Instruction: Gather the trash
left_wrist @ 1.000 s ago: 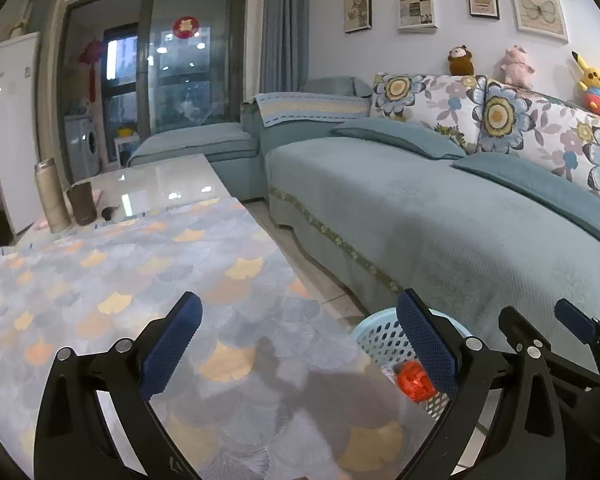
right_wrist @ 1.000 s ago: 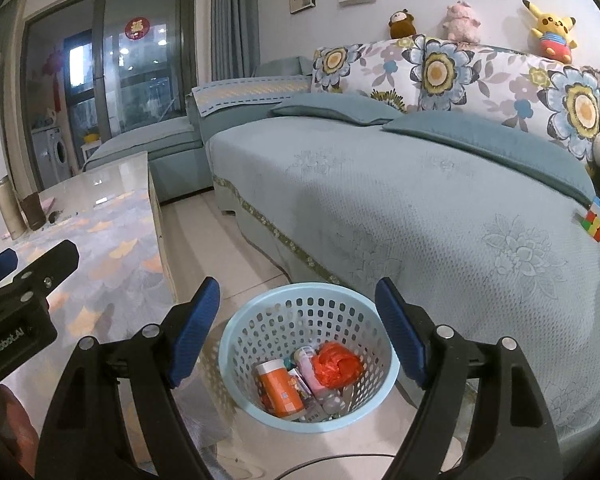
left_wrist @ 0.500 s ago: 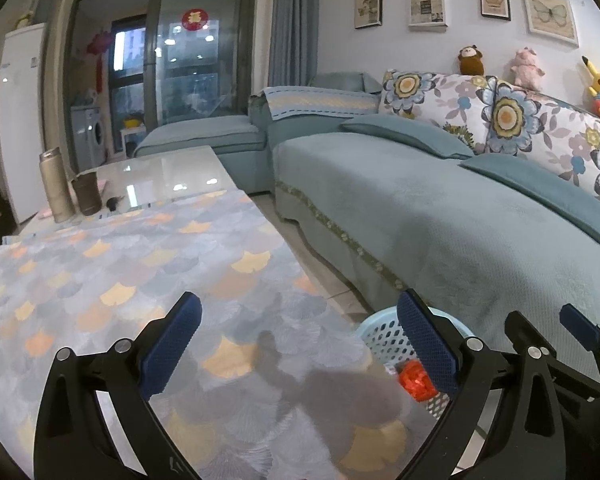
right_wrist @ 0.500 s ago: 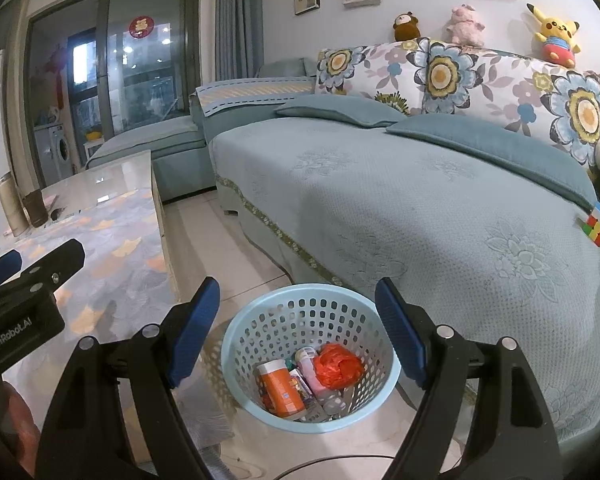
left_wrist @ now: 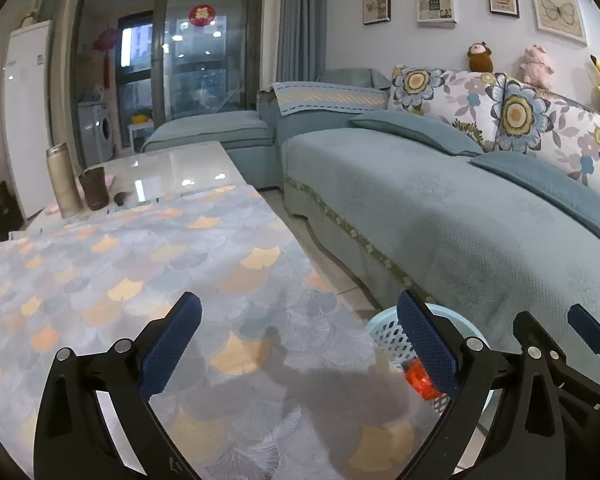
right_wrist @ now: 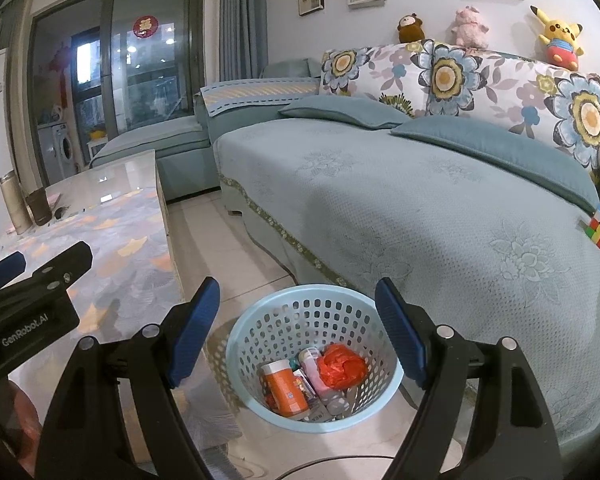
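- Your right gripper [right_wrist: 298, 330] is spread wide and empty, framing the blue basket [right_wrist: 314, 420] of trash on the floor below.
- Your left gripper [left_wrist: 298, 346] gapes empty over the table cloth [left_wrist: 140, 264]; the basket lies right, the sofa [right_wrist: 420, 208] beyond.

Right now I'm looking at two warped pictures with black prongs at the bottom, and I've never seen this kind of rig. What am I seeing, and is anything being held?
A person holds a two-finger gripper in each hand; a fisheye camera on each looks forward along its blue-padded fingers. One picture is from the left gripper, which is over the patterned tablecloth. The other is from the right gripper, which is above the light blue basket on the floor beside the sofa. Both stand open and empty. The basket holds an orange bottle, a crumpled red bag and other trash. At the table's far end are a flask and a dark cup.
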Available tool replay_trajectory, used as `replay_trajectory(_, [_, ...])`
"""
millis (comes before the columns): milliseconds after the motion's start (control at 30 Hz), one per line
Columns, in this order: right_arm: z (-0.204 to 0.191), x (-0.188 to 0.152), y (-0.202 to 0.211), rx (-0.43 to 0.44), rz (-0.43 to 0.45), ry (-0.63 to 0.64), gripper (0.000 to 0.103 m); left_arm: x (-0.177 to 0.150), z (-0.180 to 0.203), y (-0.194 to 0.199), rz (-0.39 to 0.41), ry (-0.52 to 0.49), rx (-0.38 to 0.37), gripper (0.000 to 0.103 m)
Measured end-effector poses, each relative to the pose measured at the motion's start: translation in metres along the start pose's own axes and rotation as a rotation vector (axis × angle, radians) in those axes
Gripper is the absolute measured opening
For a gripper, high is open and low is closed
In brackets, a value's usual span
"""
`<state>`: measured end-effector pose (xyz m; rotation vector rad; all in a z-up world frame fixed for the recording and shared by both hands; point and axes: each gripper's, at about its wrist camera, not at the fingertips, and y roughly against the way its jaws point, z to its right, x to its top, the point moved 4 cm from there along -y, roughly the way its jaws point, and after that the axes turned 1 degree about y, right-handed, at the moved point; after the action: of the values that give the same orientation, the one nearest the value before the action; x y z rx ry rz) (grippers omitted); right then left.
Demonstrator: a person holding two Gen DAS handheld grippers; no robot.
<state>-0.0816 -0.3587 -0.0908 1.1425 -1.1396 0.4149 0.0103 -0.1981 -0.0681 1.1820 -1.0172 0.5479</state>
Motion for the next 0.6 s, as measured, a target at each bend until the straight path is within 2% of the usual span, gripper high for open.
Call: replay_trajectory(600, [-0.0013,0.0014,0.0030,0.011,0.015,0.002,0.076,0.0017,-0.0033,-0.0006,-0.017,0.024,-0.023,0.095])
